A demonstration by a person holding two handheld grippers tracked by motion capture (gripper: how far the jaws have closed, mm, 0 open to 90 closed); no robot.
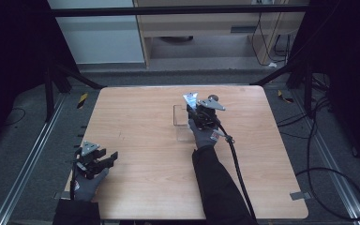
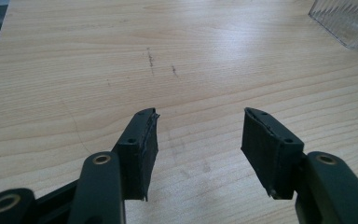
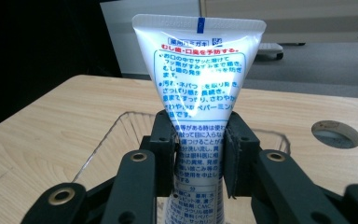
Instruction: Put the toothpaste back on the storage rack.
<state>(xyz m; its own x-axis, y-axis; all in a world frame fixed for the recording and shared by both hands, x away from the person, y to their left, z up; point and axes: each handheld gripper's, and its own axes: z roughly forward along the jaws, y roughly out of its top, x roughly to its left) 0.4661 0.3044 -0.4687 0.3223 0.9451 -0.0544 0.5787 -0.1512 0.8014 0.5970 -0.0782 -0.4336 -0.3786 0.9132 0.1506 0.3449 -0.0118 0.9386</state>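
A white toothpaste tube (image 3: 198,70) with blue and red print stands upright, its flat crimped end on top, between the pads of my right gripper (image 3: 199,126), which is shut on its lower half. In the high view the tube (image 1: 191,100) and the right gripper (image 1: 194,110) are over a clear plastic tray (image 1: 180,123) at the middle back of the wooden table (image 1: 140,126). The tray's rim (image 3: 107,140) shows below the jaws. My left gripper (image 1: 110,159) rests near the table's front left corner, open, with only bare wood between its fingers (image 2: 142,140).
A round cable hole (image 3: 335,134) is cut in the tabletop right of the tray. The tray's corner (image 2: 349,21) shows far off in the left gripper view. The right gripper's black cable (image 1: 236,164) trails back over the table. Dark frame posts and floor cables surround the table.
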